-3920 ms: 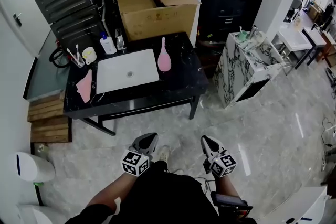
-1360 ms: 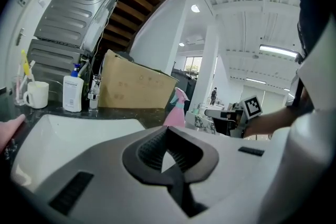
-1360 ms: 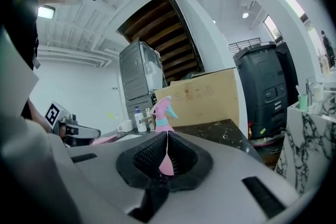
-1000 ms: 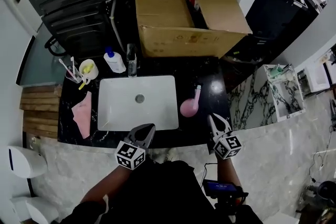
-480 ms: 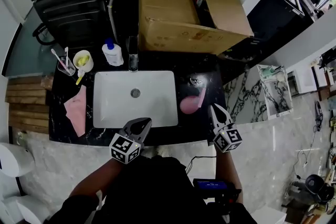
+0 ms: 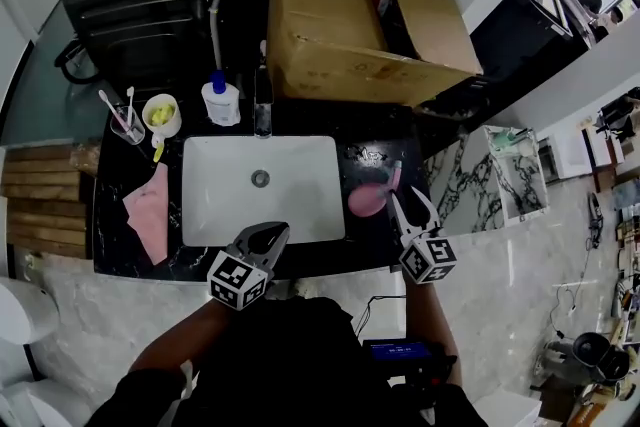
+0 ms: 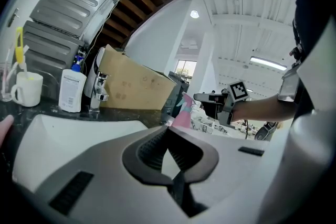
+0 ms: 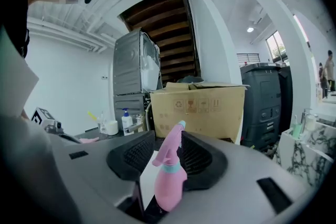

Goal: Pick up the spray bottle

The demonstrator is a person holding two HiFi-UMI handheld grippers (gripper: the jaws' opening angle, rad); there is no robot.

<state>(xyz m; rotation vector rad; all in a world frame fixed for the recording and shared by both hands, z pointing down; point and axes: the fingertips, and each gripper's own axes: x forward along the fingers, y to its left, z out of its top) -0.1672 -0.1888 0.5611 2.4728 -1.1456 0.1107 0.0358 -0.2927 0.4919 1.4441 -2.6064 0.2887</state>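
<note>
The pink spray bottle (image 6: 368, 199) stands upright on the black counter (image 6: 395, 140), right of the sink. My right gripper (image 6: 411, 207) sits just at the bottle's near right side, its jaws opening wide. In the right gripper view the bottle (image 8: 169, 178) shows in line with the gap of that gripper (image 8: 168, 139), and the pads do not press on it. My left gripper (image 6: 280, 231) hovers shut and empty over the sink's front edge. In the left gripper view, past the left gripper (image 7: 168, 128), the bottle (image 7: 181, 112) is at the right.
A white sink (image 6: 300, 215) fills the counter's middle, with a tap (image 6: 263, 110) behind it. A soap dispenser (image 6: 221, 100), a cup (image 6: 160, 115) and a pink cloth (image 6: 145, 215) are at the left. A big cardboard box (image 6: 350, 5) stands behind; a marble stand (image 6: 500, 177) is at the right.
The right gripper's jaws have spread from shut to wide open, and it has come forward to the bottle. The left gripper has shifted slightly over the sink's edge.
</note>
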